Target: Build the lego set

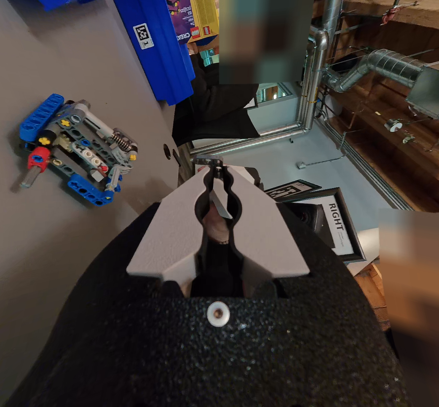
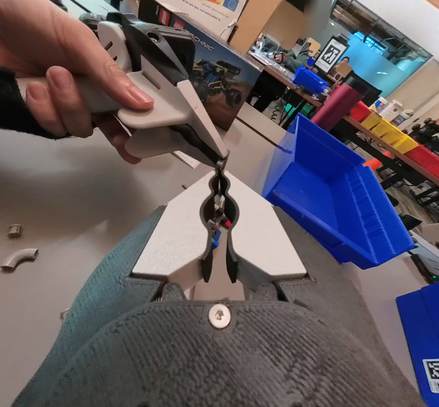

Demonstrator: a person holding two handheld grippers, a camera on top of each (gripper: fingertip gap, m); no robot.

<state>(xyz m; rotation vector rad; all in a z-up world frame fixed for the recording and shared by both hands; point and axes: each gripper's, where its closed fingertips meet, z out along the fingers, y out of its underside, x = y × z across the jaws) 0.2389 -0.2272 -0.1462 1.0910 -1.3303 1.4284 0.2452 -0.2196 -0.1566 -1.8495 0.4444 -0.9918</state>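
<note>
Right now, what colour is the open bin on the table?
Blue, clearest in the right wrist view.

We found bare table (image 2: 59,182) left of the two grippers, broken only by two small grey pieces (image 2: 19,256). A blue bin (image 2: 332,201) blocked the right, a box (image 2: 221,82) the far side.

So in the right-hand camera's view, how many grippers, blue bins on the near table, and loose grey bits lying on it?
Grippers: 2
Blue bins: 2
Loose grey bits: 2
Total: 6
</note>
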